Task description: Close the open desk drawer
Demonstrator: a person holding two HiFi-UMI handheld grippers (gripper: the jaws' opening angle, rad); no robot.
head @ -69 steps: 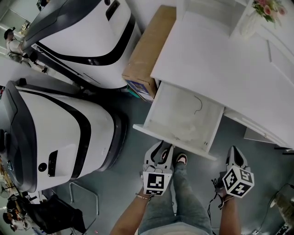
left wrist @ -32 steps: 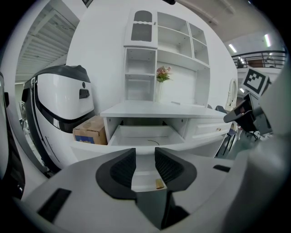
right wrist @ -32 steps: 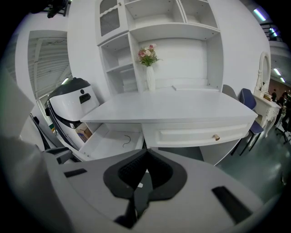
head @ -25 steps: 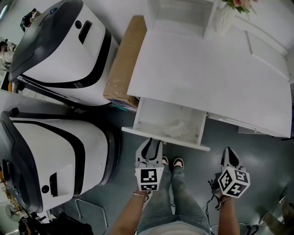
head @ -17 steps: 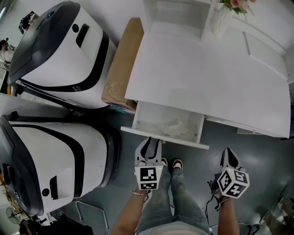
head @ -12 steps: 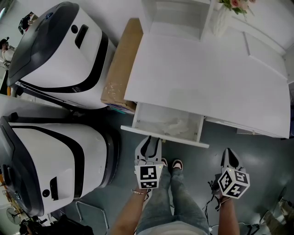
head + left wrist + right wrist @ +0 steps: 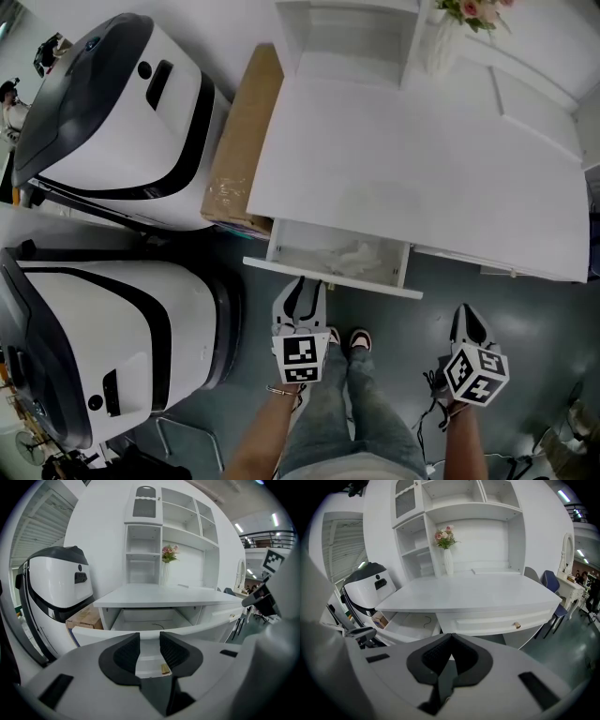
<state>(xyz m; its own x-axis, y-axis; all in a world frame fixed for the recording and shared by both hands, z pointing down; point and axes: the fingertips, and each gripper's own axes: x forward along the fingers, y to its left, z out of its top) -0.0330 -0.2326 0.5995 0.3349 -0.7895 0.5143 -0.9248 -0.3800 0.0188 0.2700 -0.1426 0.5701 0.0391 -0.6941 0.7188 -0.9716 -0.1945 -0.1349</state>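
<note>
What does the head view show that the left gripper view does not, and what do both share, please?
Only the head view shows the person's jeans and shoes. Only the left gripper view shows the brass knob on the drawer front, seen between the parted jaws of the left gripper. Both show the open drawer, the desk, the cardboard box and the flowers.

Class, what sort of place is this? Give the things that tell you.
Probably a large hall or test space staged as a room: a white desk with shelves and a flower vase stands on bare grey floor beside two big white-and-black machines and a cardboard box.
</note>
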